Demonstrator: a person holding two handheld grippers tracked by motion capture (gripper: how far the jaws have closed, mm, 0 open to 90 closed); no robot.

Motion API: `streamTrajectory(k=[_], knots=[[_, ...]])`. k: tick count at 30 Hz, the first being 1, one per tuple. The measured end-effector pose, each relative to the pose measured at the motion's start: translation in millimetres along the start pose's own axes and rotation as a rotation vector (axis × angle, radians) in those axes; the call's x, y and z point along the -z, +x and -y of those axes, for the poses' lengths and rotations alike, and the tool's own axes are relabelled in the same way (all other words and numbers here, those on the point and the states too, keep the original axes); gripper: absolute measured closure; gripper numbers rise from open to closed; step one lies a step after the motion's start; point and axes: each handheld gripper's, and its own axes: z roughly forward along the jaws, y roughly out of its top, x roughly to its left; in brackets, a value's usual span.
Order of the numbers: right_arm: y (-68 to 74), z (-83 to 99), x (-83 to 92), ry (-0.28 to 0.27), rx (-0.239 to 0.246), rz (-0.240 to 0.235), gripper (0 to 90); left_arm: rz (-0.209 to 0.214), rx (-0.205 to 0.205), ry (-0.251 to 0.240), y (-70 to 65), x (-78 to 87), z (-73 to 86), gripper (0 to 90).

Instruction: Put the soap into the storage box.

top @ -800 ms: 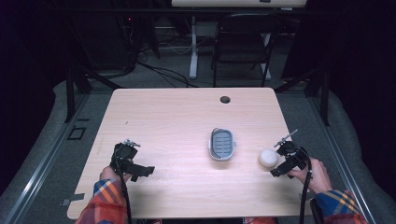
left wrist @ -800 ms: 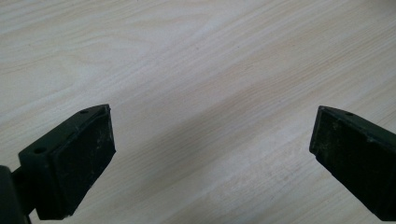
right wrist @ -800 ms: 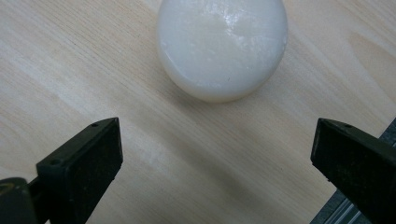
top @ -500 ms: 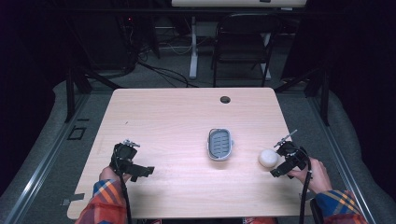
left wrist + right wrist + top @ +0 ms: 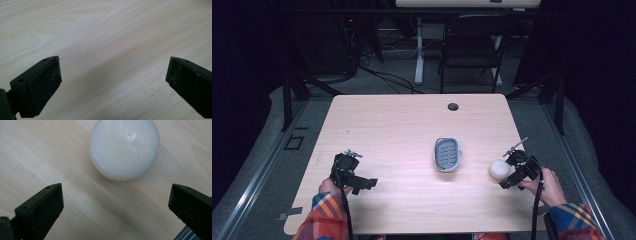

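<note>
Two tongs are at work over the worktop point(image 5: 382, 125), and the step in hand looks like the approach to a pickup. The right tongs point(image 5: 115, 205) stand spread wide, jaws empty, aimed at a white round soap-like ball point(image 5: 124, 148) that lies just ahead of them, untouched, near the worktop's right edge toward its near right corner. A small grey tray point(image 5: 447, 154) sits near the middle, just left of the ball. Next, I judge, the right tongs must ease forward until the ball sits between the pads, then close gently. The right hand point(image 5: 549, 186) holds low and tilted inward. The left tongs point(image 5: 113, 82), also spread and empty, hover over bare wood near the near left corner.
</note>
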Motion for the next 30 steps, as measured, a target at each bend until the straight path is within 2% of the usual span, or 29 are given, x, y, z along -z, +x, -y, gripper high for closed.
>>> streamTrajectory(k=[2, 3, 4, 7, 8, 10, 11, 14, 15, 20, 22, 23, 24, 26, 27, 30], knots=[[-0.7, -2.9, 0.9, 0.017, 0.024, 0.022, 0.0, 0.001, 0.004, 0.0, -0.2, -0.3, 0.0, 0.1], [-0.7, -4.0, 1.2, 0.02, 0.029, 0.008, 0.0, 0.001, 0.004, 0.0, -0.2, -0.3, 0.0, 0.1], [-1.1, -4.8, 1.8, 0.026, 0.038, 0.018, 0.0, 0.0, 0.0, 0.001, -0.1, -0.3, -0.1, 0.1], [-0.6, -5.4, 2.0, 0.023, 0.036, 0.014, 0.0, 0.0, 0.001, 0.001, -0.2, -0.3, 0.0, 0.1], [0.2, -5.2, 1.0, 0.001, 0.025, 0.02, 0.0, 0.0, 0.0, 0.001, -0.3, -0.3, -0.1, 0.1], [-0.7, -7.5, 2.8, 0.016, 0.039, 0.007, 0.0, 0.001, 0.001, 0.004, -0.5, -0.5, -0.4, 0.1], [-0.1, -7.6, 1.9, -0.001, 0.026, -0.005, 0.0, 0.001, 0.003, 0.003, -0.5, -0.6, -0.3, 0.1], [-1.2, -9.8, 2.6, 0.002, 0.035, -0.002, 0.0, 0.002, 0.004, 0.002, -0.3, -0.5, -0.2, 0.1], [-0.9, -9.8, 2.0, -0.014, 0.027, -0.002, 0.0, 0.002, 0.003, 0.003, -0.3, -0.5, -0.2, 0.1], [-2.9, -14.9, 2.8, 0.006, 0.049, 0.004, 0.0, 0.002, -0.001, 0.004, -0.4, -0.4, -0.4, 0.1], [-2.6, -15.1, 0.5, -0.014, 0.033, -0.004, 0.0, 0.002, -0.001, 0.006, -0.5, -0.5, -0.5, 0.1], [-4.8, -18.6, 1.6, 0.025, 0.055, -0.006, 0.0, 0.002, 0.002, 0.006, -0.5, -0.6, -0.5, 0.1], [-3.3, -17.7, -2.2, -0.013, 0.024, -0.016, 0.0, 0.002, 0.001, 0.006, -0.3, -0.7, -0.5, 0.1], [-3.7, -18.5, -2.3, -0.009, 0.026, -0.006, 0.0, 0.002, 0.0, 0.006, -0.2, -0.8, -0.5, 0.1], [-5.6, -21.0, 0.1, 0.026, 0.058, -0.002, 0.0, 0.002, 0.0, 0.006, -0.1, -0.8, -0.5, 0.1], [-4.6, -23.0, -1.0, 0.012, 0.047, -0.002, 0.0, 0.003, 0.001, 0.007, -0.4, -0.6, -0.5, 0.1]])
